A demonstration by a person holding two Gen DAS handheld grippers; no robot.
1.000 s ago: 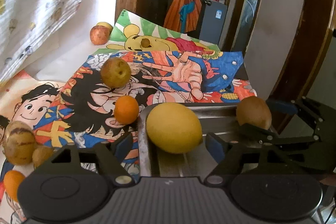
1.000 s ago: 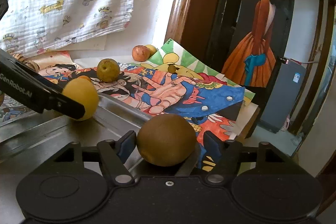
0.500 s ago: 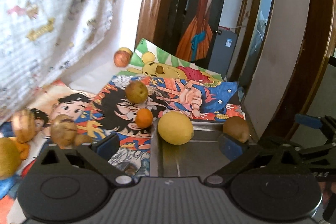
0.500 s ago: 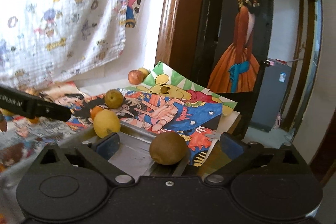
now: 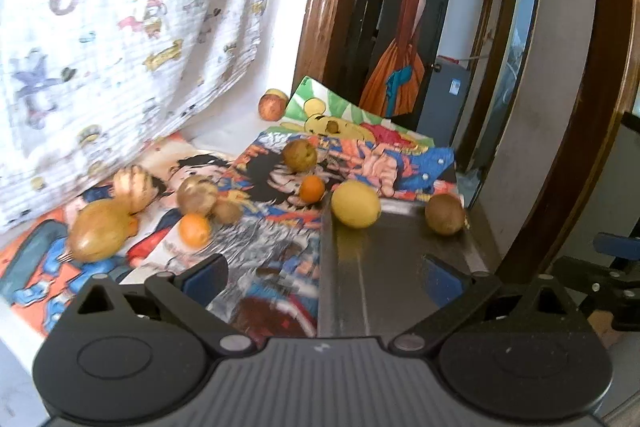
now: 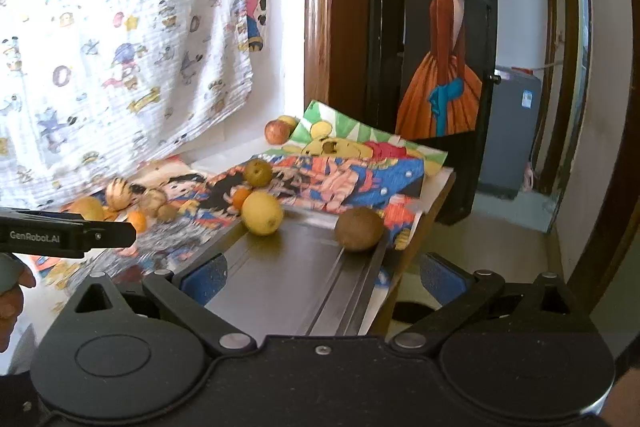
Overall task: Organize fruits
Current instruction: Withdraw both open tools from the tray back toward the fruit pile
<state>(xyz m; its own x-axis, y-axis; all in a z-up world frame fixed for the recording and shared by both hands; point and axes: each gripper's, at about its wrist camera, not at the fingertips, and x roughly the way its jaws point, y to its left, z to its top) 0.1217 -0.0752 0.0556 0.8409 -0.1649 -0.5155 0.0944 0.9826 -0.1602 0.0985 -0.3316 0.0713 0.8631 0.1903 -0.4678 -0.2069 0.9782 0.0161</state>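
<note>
fruit is split two ways: a lemon (image 5: 355, 203) and a kiwi (image 5: 445, 214) sit on the metal tray (image 5: 392, 267), well ahead of both pairs of jaws, the kiwi at the tray's far right edge. left gripper (image 5: 320, 279) is spread wide with nothing between its pads; right gripper (image 6: 322, 277) likewise gapes empty. ahead and left of the left jaws, oranges (image 5: 194, 230), a pear (image 5: 300, 155) and other loose fruit lie on the cartoon posters (image 5: 272, 247). likely trouble: a careless nudge could roll the kiwi off the table edge, since round fruit on smooth metal has little to stop it.
</note>
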